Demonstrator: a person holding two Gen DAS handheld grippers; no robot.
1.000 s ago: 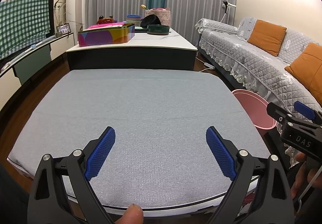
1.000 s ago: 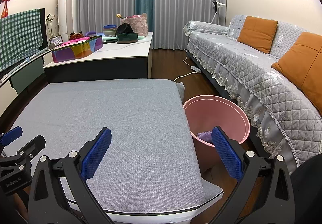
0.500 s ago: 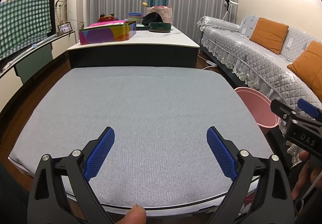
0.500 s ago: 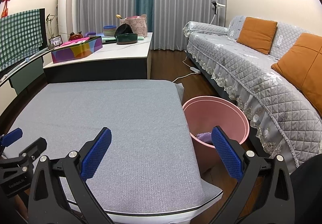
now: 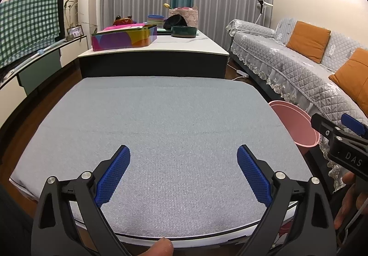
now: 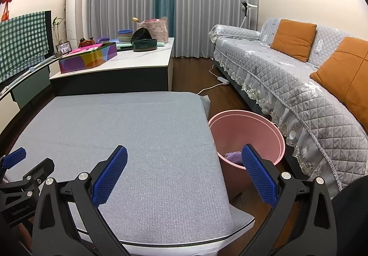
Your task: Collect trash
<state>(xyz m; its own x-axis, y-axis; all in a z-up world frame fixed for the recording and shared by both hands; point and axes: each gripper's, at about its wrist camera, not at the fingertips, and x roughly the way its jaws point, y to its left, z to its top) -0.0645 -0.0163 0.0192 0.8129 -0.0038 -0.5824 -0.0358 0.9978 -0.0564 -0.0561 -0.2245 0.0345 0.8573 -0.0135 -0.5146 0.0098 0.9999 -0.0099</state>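
The pink bin [image 6: 247,138] is standing on the floor just beside the right edge of the grey tabletop [image 6: 128,131], between it and the sofa [image 6: 299,85]. A pale purple piece of trash [image 6: 232,156] is lying at the bottom of it.

Compared with a second ago, very little is changing. In the left wrist view the far edge of the tabletop is sitting slightly lower and the bin [image 5: 296,125] is sliding a little toward the right of the picture, so the left tool [image 5: 184,173] is tilting up or drawing back a touch. The right view is staying nearly identical.

The left tool is hanging over the near part of the tabletop, spread wide, gripping nothing. The right tool [image 6: 184,175] is likewise spread wide and empty, straddling the tabletop's right edge with one finger toward the bin.

No trash is showing on the tabletop surface in either view. The judgement is that collection is finished or nearly so, and both tools are idling rather than approaching a target.
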